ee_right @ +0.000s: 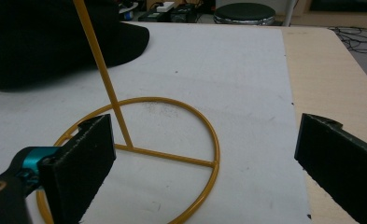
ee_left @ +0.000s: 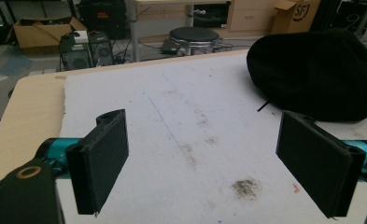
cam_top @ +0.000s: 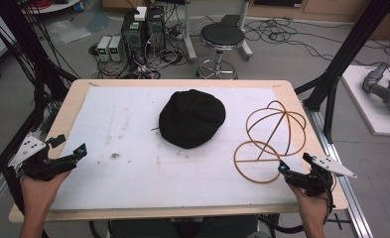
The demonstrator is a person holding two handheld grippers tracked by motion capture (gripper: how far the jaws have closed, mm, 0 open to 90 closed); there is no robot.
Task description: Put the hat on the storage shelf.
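Presumably light and stiff, the wire hat stand (ee_right: 139, 154) (thin, slippery rods) suits a hold on its upright; both grippers (cam_top: 82, 150) (cam_top: 282, 167) stand open, empty.

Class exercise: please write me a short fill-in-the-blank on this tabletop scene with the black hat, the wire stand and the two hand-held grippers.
1. The black hat lies on the ____ mat that covers the table.
2. The base of the gold wire hat stand is shaped like a ____.
3. The left gripper has its jaws ____, with nothing between them.
4. The right gripper is nearest to the ____.

Missing words: white; ring; open; stand
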